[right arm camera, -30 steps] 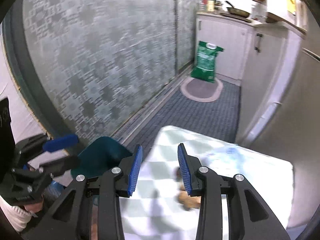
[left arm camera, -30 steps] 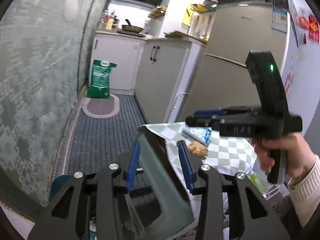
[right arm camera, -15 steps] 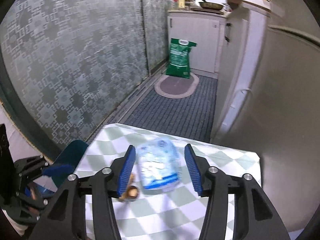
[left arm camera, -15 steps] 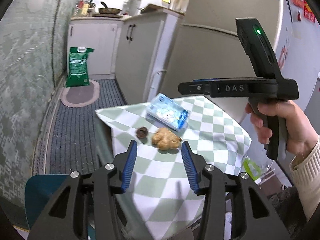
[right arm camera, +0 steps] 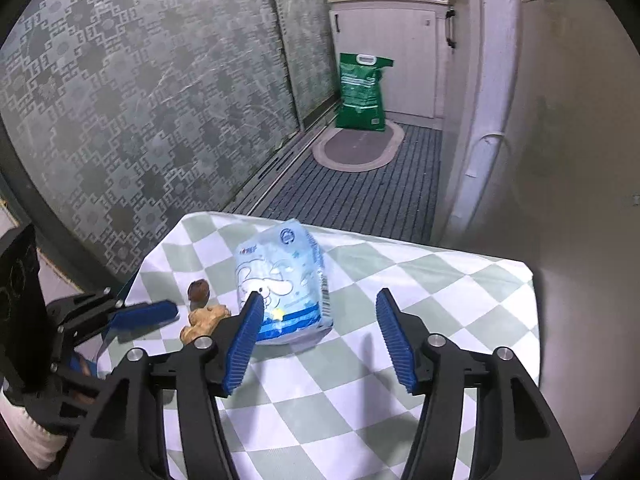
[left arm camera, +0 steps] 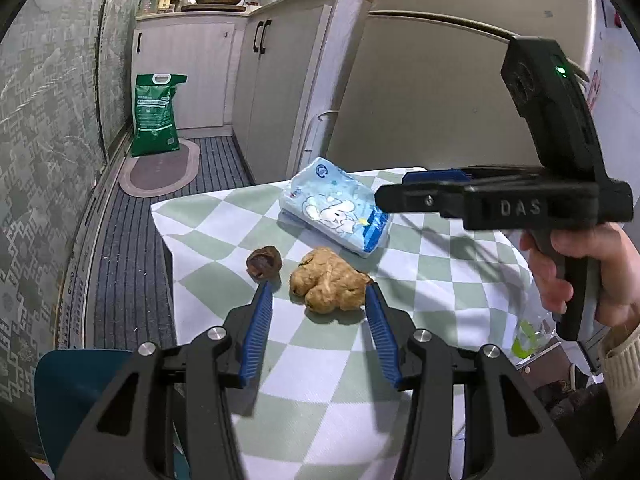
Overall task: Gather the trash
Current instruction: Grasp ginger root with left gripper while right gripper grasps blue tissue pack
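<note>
Lying on the green-and-white checked tablecloth (left arm camera: 440,272) are three pieces of trash: a tan lumpy piece (left arm camera: 326,282) that looks like ginger root, a small dark brown shell-like piece (left arm camera: 263,262) just beside it on its left, and a light blue plastic packet (left arm camera: 334,210) with a cartoon print a little farther back. The tan piece and the brown piece do not touch each other.

From the left wrist view, the left gripper (left arm camera: 318,306) has its jaws spread apart and holds nothing. Its blue pads (left arm camera: 256,334) stand on each side of the tan piece, close to it, but I cannot tell if they touch it. The brown piece sits just beyond the tip of the left pad.

The right gripper (right arm camera: 318,330) is also spread wide and empty. In its own view it hovers above the cloth, and the blue packet (right arm camera: 282,280) lies in front of its left finger, partly behind it. The tan piece (right arm camera: 204,320) and the brown piece (right arm camera: 198,290) are at the left of the packet, near the tips of the left gripper (right arm camera: 160,310).

A hand (left arm camera: 580,268) holds the right gripper's handle at the right edge of the left wrist view. Behind the table are a dark ribbed floor mat (left arm camera: 132,248), an oval rug (left arm camera: 160,168), a green bag (left arm camera: 156,114) standing against white cabinets (left arm camera: 208,64), and a patterned glass wall (right arm camera: 140,80).
</note>
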### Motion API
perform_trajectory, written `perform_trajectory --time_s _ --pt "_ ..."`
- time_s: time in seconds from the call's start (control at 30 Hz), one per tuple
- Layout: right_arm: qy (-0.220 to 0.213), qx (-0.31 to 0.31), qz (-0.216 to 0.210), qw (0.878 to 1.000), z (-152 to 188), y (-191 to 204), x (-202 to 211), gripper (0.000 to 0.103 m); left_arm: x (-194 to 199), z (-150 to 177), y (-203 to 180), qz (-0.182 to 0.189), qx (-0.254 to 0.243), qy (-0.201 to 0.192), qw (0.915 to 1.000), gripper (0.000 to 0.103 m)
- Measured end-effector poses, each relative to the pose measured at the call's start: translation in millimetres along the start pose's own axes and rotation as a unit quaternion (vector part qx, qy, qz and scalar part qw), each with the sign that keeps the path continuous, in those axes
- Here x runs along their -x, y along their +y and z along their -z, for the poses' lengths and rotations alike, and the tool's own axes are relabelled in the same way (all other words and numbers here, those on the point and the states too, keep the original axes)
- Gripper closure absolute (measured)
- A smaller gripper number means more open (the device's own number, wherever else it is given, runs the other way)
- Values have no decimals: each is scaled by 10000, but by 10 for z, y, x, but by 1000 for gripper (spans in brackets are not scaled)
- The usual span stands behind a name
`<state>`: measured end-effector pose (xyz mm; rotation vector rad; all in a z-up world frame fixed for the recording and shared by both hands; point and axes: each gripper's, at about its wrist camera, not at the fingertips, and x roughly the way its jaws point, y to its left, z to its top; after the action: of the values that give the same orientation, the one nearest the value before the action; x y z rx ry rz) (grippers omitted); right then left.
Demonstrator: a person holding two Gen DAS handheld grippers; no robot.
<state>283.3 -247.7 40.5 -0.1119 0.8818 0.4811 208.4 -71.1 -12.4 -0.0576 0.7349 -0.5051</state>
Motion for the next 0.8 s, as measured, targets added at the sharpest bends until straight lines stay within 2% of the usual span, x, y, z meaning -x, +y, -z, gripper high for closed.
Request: perform_trajectory --time_s 0.43,0.53,0.67,0.8 --pt "11 46 -29 10000 -3 -30 -21 39 -75 -53 -15 76 -42 131 9999 46" --pt "-5 42 -1 10000 -5 -30 -23 39 -84 -27 -71 -89 -191 132 9997 47" --pt "-12 48 85 10000 -11 -32 -13 39 -124 -39 -130 -240 -230 173 9993 43" --pt "-16 91 238 9997 -28 0 -15 38 -160 -44 -198 -564 -326 201 9977 45"
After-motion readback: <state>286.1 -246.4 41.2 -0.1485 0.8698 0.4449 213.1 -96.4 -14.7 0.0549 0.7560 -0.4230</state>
